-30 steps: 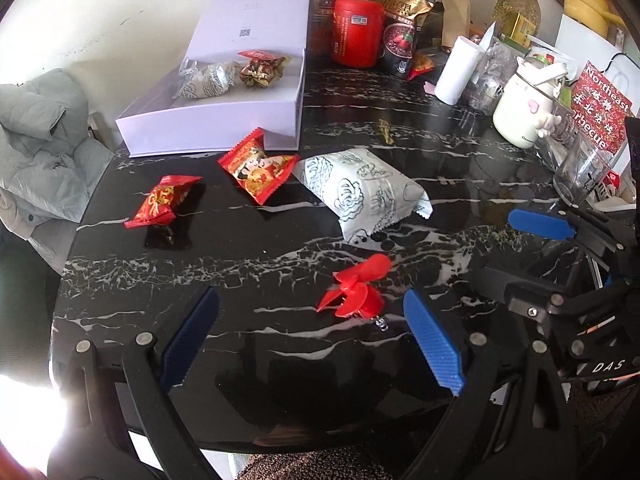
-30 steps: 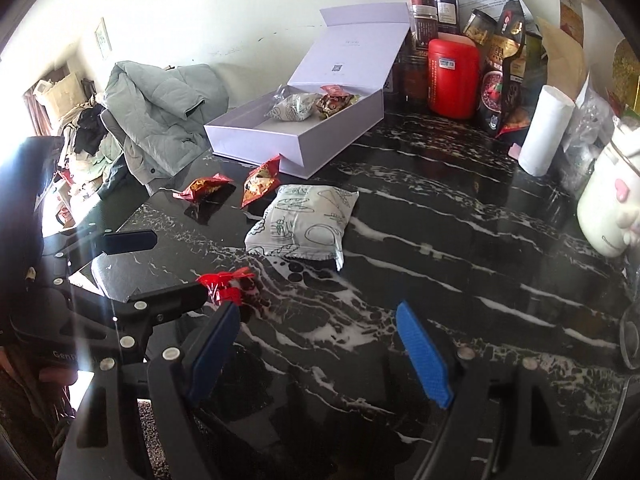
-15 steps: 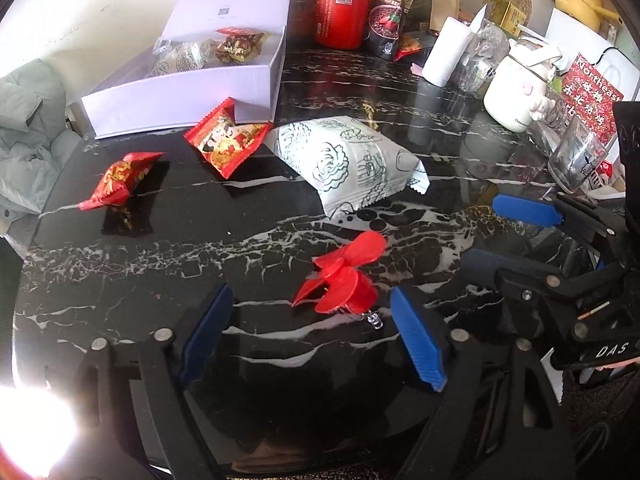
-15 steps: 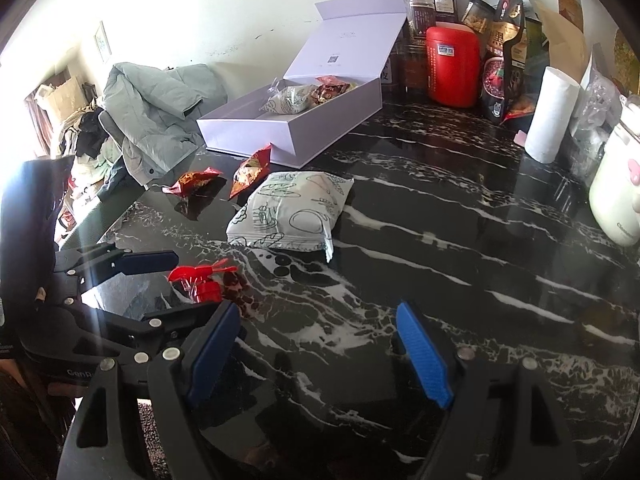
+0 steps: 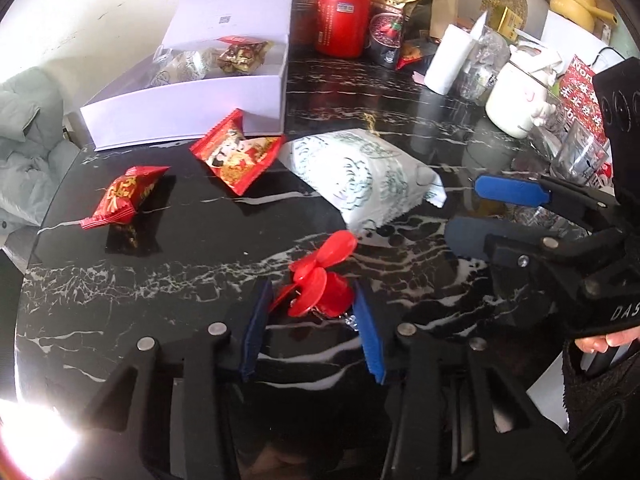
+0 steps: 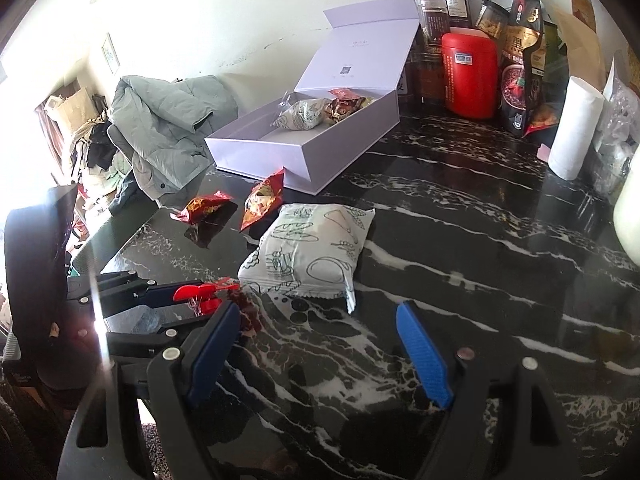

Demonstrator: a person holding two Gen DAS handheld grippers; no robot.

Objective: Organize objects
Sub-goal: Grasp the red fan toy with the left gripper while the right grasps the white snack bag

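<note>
My left gripper (image 5: pixel 310 316) has closed its blue pads around a small red plastic fan-shaped toy (image 5: pixel 320 280) that lies on the black marble table (image 5: pixel 160 280). The toy also shows in the right wrist view (image 6: pixel 200 296). My right gripper (image 6: pixel 320 348) is open and empty above the table, right of the left gripper. A white patterned snack bag (image 5: pixel 360 176) and two red snack packets (image 5: pixel 236 152) (image 5: pixel 124 196) lie beyond. An open white box (image 5: pixel 192 100) holds two more snacks.
A red canister (image 5: pixel 342 20), dark food bags, a white paper roll (image 5: pixel 448 60), a white jar (image 5: pixel 516 100) and a glass stand along the back and right. A grey coat (image 6: pixel 168 120) lies off the table's left edge.
My left gripper moved forward and its jaws closed from wide open onto the red toy. My right gripper stayed open and drew a little closer to the white bag.
</note>
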